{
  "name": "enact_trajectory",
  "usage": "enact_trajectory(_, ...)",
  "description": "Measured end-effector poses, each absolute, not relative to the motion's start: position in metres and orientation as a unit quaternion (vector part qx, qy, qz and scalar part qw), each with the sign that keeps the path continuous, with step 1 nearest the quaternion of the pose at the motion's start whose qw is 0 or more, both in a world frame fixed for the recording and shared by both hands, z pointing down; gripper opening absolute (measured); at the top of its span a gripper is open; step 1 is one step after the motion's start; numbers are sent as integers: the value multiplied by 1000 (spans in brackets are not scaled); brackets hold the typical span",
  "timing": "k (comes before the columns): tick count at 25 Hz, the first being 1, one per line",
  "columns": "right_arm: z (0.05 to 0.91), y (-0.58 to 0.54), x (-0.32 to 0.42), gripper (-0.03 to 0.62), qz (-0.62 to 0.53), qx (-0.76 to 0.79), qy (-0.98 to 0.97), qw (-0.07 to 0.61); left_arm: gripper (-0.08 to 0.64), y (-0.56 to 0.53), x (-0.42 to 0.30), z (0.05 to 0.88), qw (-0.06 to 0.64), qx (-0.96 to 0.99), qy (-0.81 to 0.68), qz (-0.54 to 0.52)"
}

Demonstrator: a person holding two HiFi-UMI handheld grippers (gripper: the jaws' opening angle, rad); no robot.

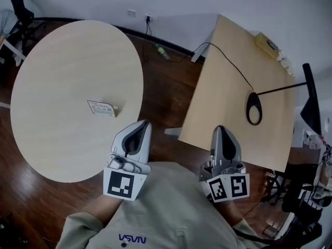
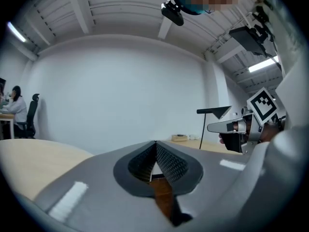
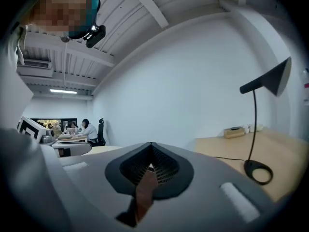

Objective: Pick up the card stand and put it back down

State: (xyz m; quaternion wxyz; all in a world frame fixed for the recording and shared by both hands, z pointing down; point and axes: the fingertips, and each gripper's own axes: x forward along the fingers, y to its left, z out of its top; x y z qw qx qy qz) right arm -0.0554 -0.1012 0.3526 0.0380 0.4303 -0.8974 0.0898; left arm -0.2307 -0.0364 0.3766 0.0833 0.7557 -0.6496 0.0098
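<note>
Your card stand (image 1: 102,108) sits on the round table (image 1: 52,61), up-left of your left gripper (image 1: 140,126), long side crossways, so that one's way closer than your right gripper (image 1: 220,129); both are pinched shut, empty.

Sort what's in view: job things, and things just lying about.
Job:
- card stand
- round table
- left gripper, shut, empty
- right gripper, shut, empty

Lying about:
- desk
- lamp
- box
- bottle on the floor

Round table (image 1: 57,61) left; rectangular desk (image 1: 228,102) right, black lamp (image 1: 253,108) on it; bottle (image 1: 162,51) on floor (image 1: 166,105).
</note>
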Motion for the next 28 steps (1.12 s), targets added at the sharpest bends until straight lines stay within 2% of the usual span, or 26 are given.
enact_trajectory(10,362,-30,110,0,85,480,-872,41,0,-11,-34,374,61,823,-564,32)
enact_trajectory(15,375,2,180,0,91,470,-877,38,0,21,37,376,51,822,-565,49)
enact_trajectory(21,375,28,218,0,97,471,-876,26,0,51,59,377,51,817,-570,68)
enact_trajectory(28,364,42,209,0,96,478,-873,21,0,62,45,361,40,815,-575,56)
